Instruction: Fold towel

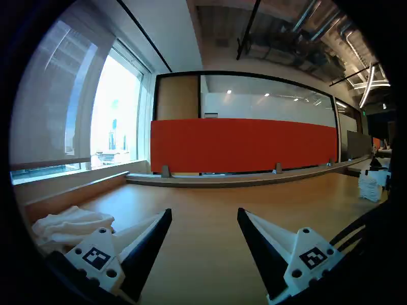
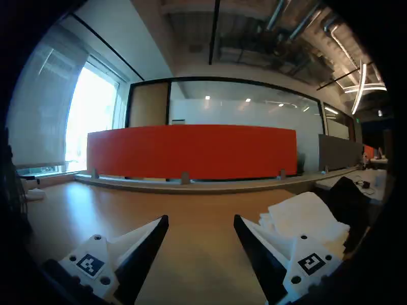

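Your left gripper (image 1: 204,210) has its fingers spread above the wooden table (image 1: 213,254), pinching nothing. Near the finger on that view's left lies the towel (image 1: 71,226), white and crumpled in soft bunches. Your right gripper (image 2: 201,217) is spread too, beside a neat stack of folded towels (image 2: 305,218).

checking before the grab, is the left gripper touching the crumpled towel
Cannot tell: in the left gripper view the open left gripper has one finger overlapping the crumpled towel, hiding any gap.
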A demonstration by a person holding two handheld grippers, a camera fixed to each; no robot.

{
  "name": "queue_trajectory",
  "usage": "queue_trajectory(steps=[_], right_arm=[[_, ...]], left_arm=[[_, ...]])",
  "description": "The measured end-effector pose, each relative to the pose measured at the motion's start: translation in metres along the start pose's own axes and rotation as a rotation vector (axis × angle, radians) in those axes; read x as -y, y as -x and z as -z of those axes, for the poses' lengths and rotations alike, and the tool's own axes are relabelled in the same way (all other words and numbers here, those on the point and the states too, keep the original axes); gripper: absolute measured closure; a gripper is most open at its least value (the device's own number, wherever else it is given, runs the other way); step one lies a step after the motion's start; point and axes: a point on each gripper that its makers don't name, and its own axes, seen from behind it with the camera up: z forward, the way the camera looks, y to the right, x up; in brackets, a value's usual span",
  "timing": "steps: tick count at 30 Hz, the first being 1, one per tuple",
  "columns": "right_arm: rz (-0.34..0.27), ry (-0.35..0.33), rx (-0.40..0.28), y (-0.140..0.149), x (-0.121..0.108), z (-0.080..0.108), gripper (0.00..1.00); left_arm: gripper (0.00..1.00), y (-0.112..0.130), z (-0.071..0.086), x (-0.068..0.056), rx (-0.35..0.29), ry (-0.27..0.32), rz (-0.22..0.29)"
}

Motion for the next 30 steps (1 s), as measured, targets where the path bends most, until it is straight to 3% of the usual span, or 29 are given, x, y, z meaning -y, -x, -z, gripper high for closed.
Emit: queue_trajectory(steps=[30], right_arm=[[0.000, 0.000, 0.000, 0.000, 0.000, 0.000, 0.00]], left_arm=[[0.04, -0.011, 0.003, 0.001, 0.005, 0.001, -0.001]])
